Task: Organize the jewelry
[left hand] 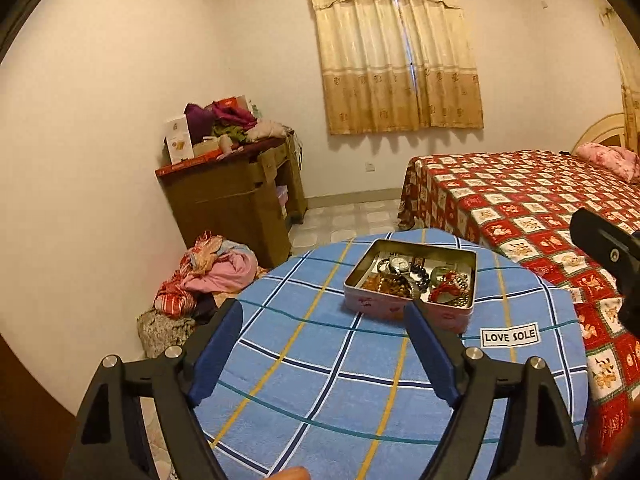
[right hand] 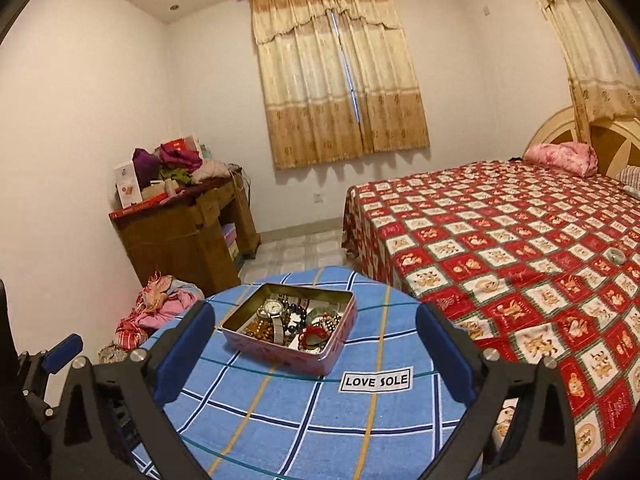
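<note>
Left wrist view shows the left gripper (left hand: 323,312) spread wide and holding nothing, its right fingertip just in front of the near wall of the open jewelry tin (left hand: 404,310) on the blue plaid cloth (left hand: 304,368). In the right wrist view the right gripper (right hand: 316,316) is also wide and empty, with the jewelry tin (right hand: 280,350) lying between and slightly beyond its fingertips, a watch (right hand: 273,307) among the beads inside.
</note>
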Demonstrator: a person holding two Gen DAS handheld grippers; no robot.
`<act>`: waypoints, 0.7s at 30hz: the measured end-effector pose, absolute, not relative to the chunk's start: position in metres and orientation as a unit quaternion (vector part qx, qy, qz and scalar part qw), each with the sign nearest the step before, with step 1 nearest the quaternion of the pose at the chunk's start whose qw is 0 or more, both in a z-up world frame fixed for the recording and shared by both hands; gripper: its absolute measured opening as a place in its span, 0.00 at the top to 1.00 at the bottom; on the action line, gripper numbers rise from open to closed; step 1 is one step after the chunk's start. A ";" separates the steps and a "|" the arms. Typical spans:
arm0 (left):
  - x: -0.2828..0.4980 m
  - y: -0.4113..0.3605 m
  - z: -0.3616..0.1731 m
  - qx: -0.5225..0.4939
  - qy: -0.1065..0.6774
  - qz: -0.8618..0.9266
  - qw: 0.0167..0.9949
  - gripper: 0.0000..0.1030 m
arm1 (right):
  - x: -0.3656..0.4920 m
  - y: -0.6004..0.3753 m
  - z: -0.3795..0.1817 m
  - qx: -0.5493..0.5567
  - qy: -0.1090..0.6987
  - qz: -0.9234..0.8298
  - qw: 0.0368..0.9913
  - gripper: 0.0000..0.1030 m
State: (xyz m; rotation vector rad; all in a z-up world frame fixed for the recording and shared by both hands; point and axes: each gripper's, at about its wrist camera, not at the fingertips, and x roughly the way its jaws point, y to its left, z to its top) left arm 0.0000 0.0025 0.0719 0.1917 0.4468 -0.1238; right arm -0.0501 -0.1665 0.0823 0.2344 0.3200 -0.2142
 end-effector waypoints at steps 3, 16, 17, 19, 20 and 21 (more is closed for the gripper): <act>-0.005 0.002 0.076 0.091 0.219 -0.063 0.969 0.18 | -0.054 -0.166 0.083 0.116 0.156 -0.106 0.975 0.00; -0.007 0.006 0.076 0.082 0.230 -0.045 0.969 0.18 | -0.060 -0.166 0.082 0.118 0.155 -0.109 0.975 0.00; -0.007 0.006 0.076 0.081 0.231 -0.044 0.969 0.18 | -0.060 -0.165 0.082 0.116 0.155 -0.108 0.975 0.00; -0.007 0.007 0.075 0.080 0.231 -0.043 0.969 0.18 | -0.059 -0.164 0.082 0.114 0.157 -0.108 0.975 0.00; -0.007 0.008 0.074 0.080 0.233 -0.044 0.968 0.18 | -0.059 -0.164 0.082 0.115 0.156 -0.107 0.975 0.00; -0.006 0.008 0.074 0.080 0.233 -0.044 0.968 0.18 | -0.058 -0.164 0.082 0.115 0.157 -0.106 0.975 0.00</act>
